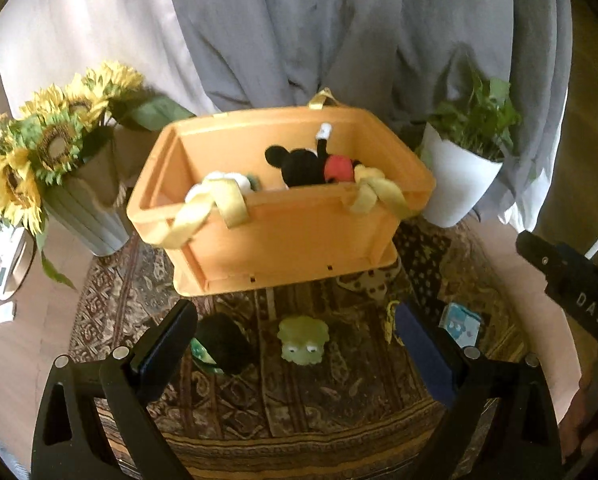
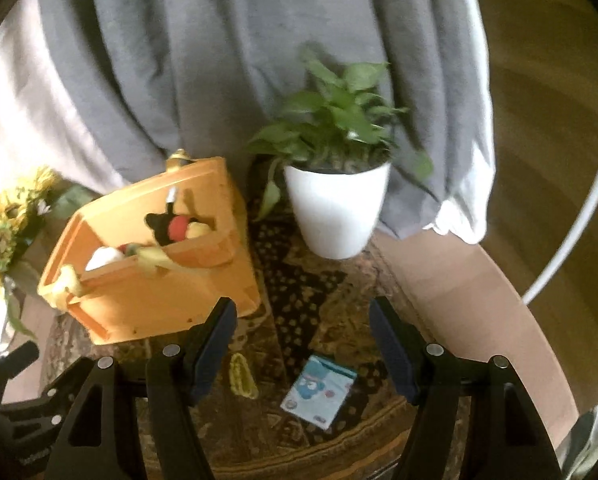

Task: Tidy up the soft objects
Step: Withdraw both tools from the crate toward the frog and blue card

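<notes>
An orange bin (image 1: 287, 240) with yellow straps stands on the patterned rug (image 1: 299, 408). It holds a Mickey plush (image 1: 303, 166) and a white soft toy (image 1: 219, 184). My left gripper (image 1: 295, 322) is open and empty above a green frog toy (image 1: 303, 342); a dark plush (image 1: 225, 342) lies by its left finger. My right gripper (image 2: 301, 320) is open and empty above a yellow soft piece (image 2: 243, 376) and a light-blue packet (image 2: 321, 392). The bin also shows in the right wrist view (image 2: 155, 292), to the left.
A sunflower vase (image 1: 83, 208) stands left of the bin. A white potted plant (image 2: 335, 208) stands to its right. Grey curtains (image 1: 299, 32) hang behind. Small white items (image 1: 3, 264) lie on the floor at far left.
</notes>
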Demonstrator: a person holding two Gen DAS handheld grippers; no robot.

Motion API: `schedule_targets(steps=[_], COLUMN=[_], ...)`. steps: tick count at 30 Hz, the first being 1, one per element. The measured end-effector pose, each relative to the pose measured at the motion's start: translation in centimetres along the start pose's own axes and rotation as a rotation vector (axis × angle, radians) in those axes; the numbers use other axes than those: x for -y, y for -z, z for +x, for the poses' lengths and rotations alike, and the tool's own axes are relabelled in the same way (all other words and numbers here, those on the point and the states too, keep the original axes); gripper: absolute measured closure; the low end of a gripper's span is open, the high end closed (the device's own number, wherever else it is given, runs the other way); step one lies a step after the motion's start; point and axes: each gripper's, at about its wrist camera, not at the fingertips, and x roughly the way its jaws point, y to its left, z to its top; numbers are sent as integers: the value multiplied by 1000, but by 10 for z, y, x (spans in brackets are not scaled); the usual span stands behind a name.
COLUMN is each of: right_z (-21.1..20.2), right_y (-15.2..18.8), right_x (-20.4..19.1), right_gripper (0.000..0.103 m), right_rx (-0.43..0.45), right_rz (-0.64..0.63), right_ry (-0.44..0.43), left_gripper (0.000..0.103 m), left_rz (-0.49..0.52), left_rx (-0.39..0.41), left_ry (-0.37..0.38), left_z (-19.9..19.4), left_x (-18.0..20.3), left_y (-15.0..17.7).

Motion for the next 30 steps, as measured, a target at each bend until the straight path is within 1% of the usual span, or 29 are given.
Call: schedule_targets(steps=[3, 4, 7, 8, 11, 15, 18, 21, 25, 28, 30], right_z=[3, 5, 12, 14, 22, 39, 50, 58, 65, 74, 80], right_y=[10, 13, 25, 29, 39, 49, 54, 58, 60, 60, 61], right_x=[6, 7, 11, 12, 15, 20, 21, 21, 18, 18, 18], right_gripper=[33, 33, 33, 33, 33, 33, 33, 33, 33, 33, 33], right_rx=[-10, -16, -46, -59, -93, -159, -196, -217, -231, -247, -261], right_rz=[43, 42, 71, 80, 100, 137, 161, 175, 181, 192, 196], right_ry=[4, -8, -6, -5, -2, -17, -24, -24, -19, -8, 0], left_gripper=[2, 2, 3, 5, 6, 6, 6, 8, 8, 11, 15], left_rz=[17, 19, 21, 21, 26, 39, 57, 55, 66, 61, 59], left_rx=[8, 5, -16, -25, -45, -43, -48, -73, -84, -105, -123], left_ry=[-9, -12, -14, -19, -33, -50, -71, -67, -69, -59, -55], left_z=[4, 6, 15, 18, 27, 33, 40, 51, 62, 73, 81], left_x=[3, 3, 4, 4, 6, 9, 11, 11, 13, 11, 10], left_y=[9, 10, 18, 21, 27, 34, 39, 41, 42, 43, 43])
